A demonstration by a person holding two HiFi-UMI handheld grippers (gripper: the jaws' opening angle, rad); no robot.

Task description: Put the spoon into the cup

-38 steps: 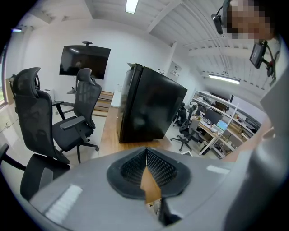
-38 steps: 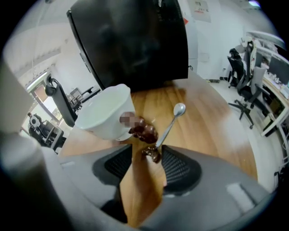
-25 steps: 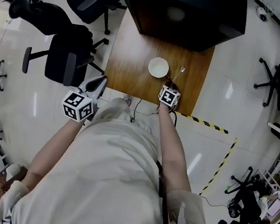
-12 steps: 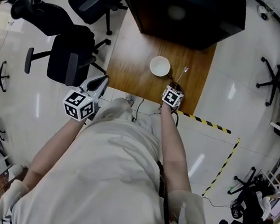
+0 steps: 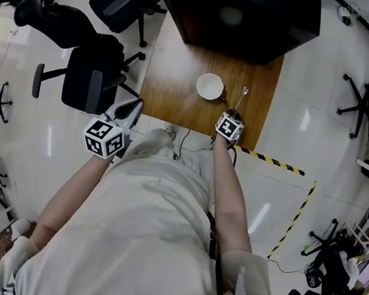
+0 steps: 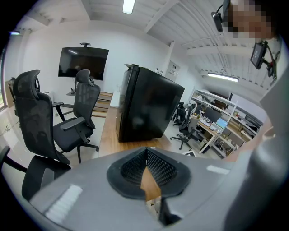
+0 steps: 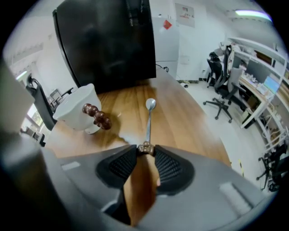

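White cup (image 5: pixel 210 86): upright on the wooden surface (image 5: pixel 173 80), brown beaded handle on its spoon side.
Spoon (image 7: pixel 149 118): just right of the cup and apart from it, bowl pointing away from the person, handle end gripped.
Right gripper (image 7: pixel 145 149): near the cup's right side, jaws closed on the spoon's brown handle tip.
Left gripper (image 6: pixel 146 152): well left of the cup, beyond the surface's edge, jaws closed together with nothing between.
Black cabinet (image 5: pixel 240 15): behind the cup.
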